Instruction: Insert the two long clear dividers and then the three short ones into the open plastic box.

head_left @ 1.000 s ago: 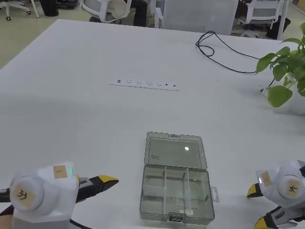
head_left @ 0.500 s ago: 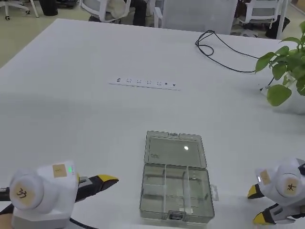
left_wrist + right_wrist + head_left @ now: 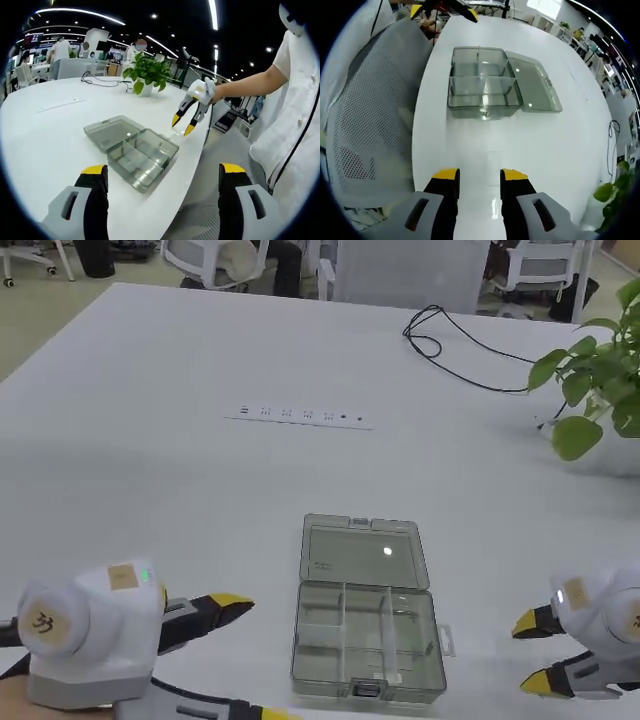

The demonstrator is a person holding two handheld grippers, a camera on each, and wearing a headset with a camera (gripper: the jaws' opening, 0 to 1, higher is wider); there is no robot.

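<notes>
The clear grey plastic box [image 3: 365, 645] lies near the table's front edge with its lid [image 3: 362, 555] folded back flat. Clear dividers [image 3: 345, 615] stand inside it and split it into several compartments [image 3: 480, 75]. My left gripper [image 3: 248, 658] is left of the box, apart from it, its jaws wide open and holding nothing [image 3: 163, 170]. Off to the box's right is my right gripper [image 3: 530, 654], open with a narrower gap, nothing between its yellow-tipped fingers [image 3: 479, 174]. The left gripper view has the box [image 3: 131, 149] with the right gripper [image 3: 182, 125] beyond it.
A white power strip [image 3: 300, 416] lies mid-table. A black cable [image 3: 450, 335] loops at the back right. A green potted plant [image 3: 595, 370] stands at the right edge. Office chairs [image 3: 215, 260] are beyond the table. The person's white clothes [image 3: 295, 115] are close to the table's front edge.
The head view has shifted slightly. My right gripper has drawn a little toward the right edge. The left gripper's lower finger now shows. The box has not moved.
</notes>
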